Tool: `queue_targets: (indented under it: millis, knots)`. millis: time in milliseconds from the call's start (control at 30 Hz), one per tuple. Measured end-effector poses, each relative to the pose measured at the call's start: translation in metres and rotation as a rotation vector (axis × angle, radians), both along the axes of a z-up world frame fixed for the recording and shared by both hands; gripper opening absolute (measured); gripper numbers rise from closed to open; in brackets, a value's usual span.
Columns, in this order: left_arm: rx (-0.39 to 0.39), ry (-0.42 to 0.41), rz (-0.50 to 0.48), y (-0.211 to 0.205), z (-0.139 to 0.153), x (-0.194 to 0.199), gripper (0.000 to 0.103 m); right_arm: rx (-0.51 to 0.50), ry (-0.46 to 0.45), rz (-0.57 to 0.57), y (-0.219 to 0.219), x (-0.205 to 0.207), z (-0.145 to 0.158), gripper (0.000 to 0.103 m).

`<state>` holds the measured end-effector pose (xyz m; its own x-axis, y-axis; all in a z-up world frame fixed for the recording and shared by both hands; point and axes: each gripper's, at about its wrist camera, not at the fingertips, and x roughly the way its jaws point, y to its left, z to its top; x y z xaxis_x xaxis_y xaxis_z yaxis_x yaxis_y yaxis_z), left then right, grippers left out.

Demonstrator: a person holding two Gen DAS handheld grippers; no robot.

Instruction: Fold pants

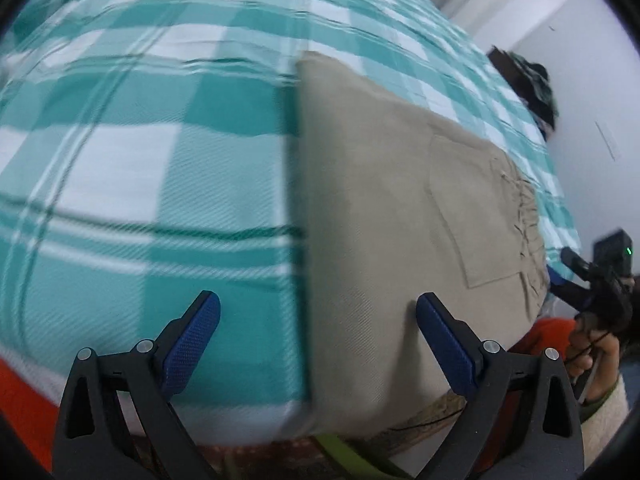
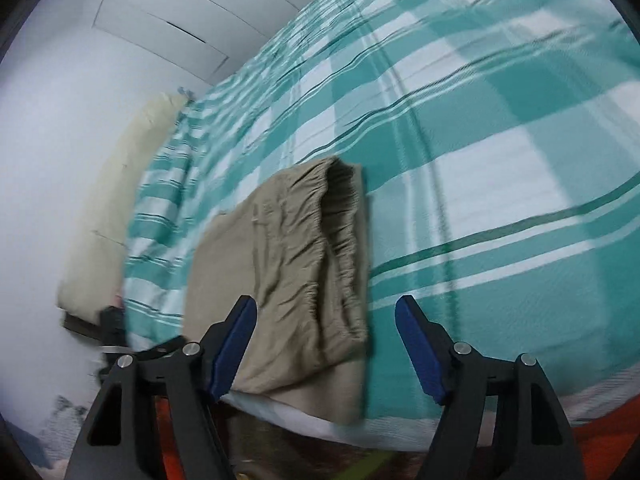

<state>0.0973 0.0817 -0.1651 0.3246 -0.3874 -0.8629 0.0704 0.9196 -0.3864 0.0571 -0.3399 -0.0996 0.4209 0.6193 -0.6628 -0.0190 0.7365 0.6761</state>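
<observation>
Left tongs (image 1: 318, 312): black frame with blue textured pads (image 1: 442, 342), spread wide and holding nothing. One pad hangs over the bedspread, the other over the near end of the pants; whether either pad touches the cloth cannot be told.

Right tongs (image 2: 325, 316): same build, likewise spread wide and empty, with blue pads (image 2: 418, 350) standing to either side of the gathered waistband end of the pants. In the left wrist view the right tongs (image 1: 592, 280) appear at the far right edge, gripped by the person's right hand (image 1: 594, 356).

Beige folded fabric pants (image 1: 384, 216): lying flat on the bed as a compact oblong, near the front edge of the mattress. The left wrist view shows a smooth upper layer with a stitched patch pocket (image 1: 464, 216). The right wrist view shows the same pants (image 2: 288, 264) from the other end, with the elasticated, puckered waistband (image 2: 340, 232) uppermost and a flat lower layer projecting beneath it toward the bed edge.

Teal-and-white checked bedspread (image 1: 140, 160): covers the bed under the pants and fills most of both views (image 2: 500, 152).

Surroundings: a cream pillow (image 2: 116, 200) lies along the white wall beside the bed; an orange fabric (image 1: 20, 408) shows below the bed edge; a dark bundle (image 1: 532, 88) sits at the far corner of the bed
</observation>
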Motion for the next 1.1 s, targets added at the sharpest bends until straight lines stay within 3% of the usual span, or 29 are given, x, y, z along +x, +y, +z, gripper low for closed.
queue_targets:
  millis: [167,400,700,800,867,967,1100]
  knots:
    - [-0.042,0.005,-0.066,-0.028,-0.009,0.016,0.098,0.032,0.121,0.095,0.031,0.015,-0.038,0.073]
    - [-0.009,-0.035,-0.079,-0.038,-0.015,0.013,0.102,-0.039,0.050,0.122,0.045,0.009,-0.038,0.075]
    - [-0.026,-0.058,-0.094,-0.033,-0.017,0.010,0.102,-0.048,0.019,0.107,0.044,0.003,-0.037,0.075]
    - [-0.039,-0.030,-0.110,-0.029,-0.014,0.014,0.102,-0.037,0.014,0.110,0.045,0.004,-0.036,0.075]
    - [-0.069,0.000,-0.097,-0.018,-0.007,0.020,0.102,-0.021,0.046,0.113,0.041,0.008,-0.035,0.075]
    - [-0.131,0.015,-0.041,0.001,-0.003,0.033,0.102,0.088,0.175,0.095,0.020,0.028,-0.033,0.075]
    - [-0.184,0.097,-0.008,0.007,-0.020,0.054,0.100,0.118,0.245,0.123,0.014,0.055,-0.037,0.075]
